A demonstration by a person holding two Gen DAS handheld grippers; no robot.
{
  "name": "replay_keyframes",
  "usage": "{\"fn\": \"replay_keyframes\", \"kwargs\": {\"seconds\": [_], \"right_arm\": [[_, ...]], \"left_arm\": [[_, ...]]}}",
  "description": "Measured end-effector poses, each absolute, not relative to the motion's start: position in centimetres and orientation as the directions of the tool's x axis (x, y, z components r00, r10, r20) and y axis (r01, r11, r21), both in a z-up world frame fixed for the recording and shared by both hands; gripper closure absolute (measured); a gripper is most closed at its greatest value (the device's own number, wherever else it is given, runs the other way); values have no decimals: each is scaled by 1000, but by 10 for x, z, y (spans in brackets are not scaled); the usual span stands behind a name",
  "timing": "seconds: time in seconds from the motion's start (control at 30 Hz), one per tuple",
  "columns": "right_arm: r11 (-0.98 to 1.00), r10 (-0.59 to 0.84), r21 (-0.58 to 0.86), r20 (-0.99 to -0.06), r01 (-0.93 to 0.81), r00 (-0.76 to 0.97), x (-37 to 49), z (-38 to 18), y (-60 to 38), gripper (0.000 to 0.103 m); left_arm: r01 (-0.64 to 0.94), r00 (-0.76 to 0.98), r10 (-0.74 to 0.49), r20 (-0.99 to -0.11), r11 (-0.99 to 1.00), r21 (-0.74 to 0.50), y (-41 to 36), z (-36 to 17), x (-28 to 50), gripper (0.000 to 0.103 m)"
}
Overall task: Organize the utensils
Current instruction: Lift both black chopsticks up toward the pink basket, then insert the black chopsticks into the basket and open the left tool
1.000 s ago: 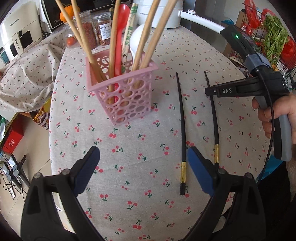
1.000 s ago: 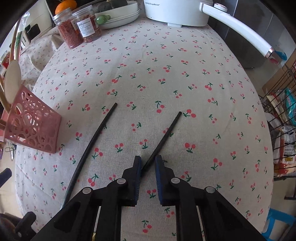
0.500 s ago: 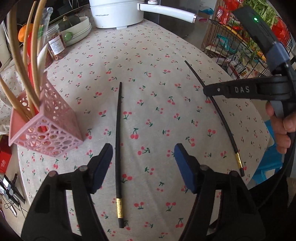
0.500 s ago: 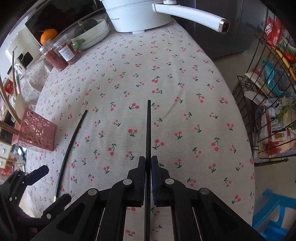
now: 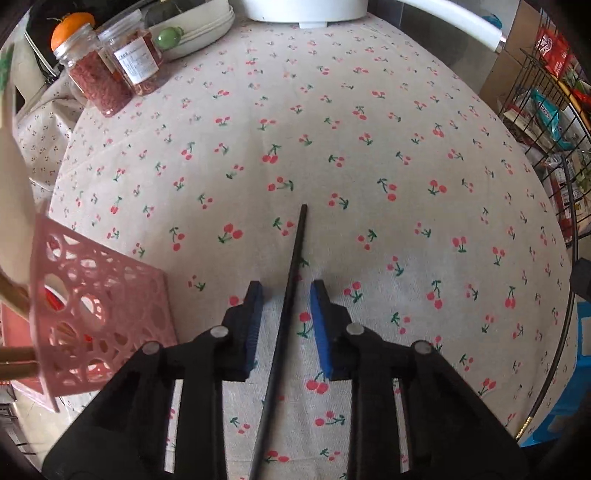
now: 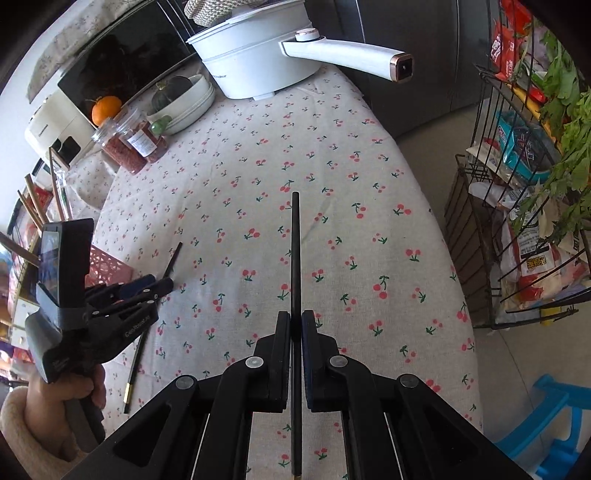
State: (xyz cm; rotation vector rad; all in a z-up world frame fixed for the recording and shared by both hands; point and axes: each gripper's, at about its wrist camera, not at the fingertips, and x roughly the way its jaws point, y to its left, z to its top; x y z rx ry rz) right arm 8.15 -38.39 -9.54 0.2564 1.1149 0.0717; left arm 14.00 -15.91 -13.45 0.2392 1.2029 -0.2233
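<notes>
A black chopstick (image 5: 295, 251) lies on the cherry-print tablecloth (image 5: 369, 147). My left gripper (image 5: 286, 286) straddles it and its jaws are closing, with a gap still showing on each side of the stick. A second black chopstick (image 6: 295, 240) is pinched between the pads of my right gripper (image 6: 295, 317), which is shut on it and holds it above the cloth, pointing away. The pink perforated utensil holder (image 5: 99, 314) with wooden utensils stands just left of the left gripper. The right wrist view shows the left gripper (image 6: 159, 282) over its chopstick (image 6: 135, 365).
Two jars (image 5: 107, 77), an orange and stacked plates (image 5: 199, 29) sit at the table's far left. A white long-handled pot (image 6: 255, 55) stands at the far end. A wire rack (image 6: 517, 184) of groceries and a blue stool (image 6: 554, 417) are beyond the right table edge.
The left gripper slid sideways over the chopstick on the cloth and its wide jaws narrowed around it. The right gripper, shut on its chopstick, lifted it off the table.
</notes>
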Motion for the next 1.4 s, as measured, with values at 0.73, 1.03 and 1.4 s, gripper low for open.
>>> {"fn": "replay_keyframes", "kwargs": {"seconds": [0.73, 1.03, 1.4], "right_arm": [[955, 237, 296, -735, -14, 635, 39, -25, -359, 97], [950, 262, 297, -598, -94, 758, 21, 18, -329, 98], [938, 313, 286, -463, -194, 830, 21, 69, -290, 98]], "left_arm": [[563, 516, -364, -775, 827, -14, -139, -23, 10, 97], [542, 628, -516, -582, 827, -148, -65, 35, -14, 97], [418, 824, -445, -350, 895, -155, 0, 101, -3, 97]]}}
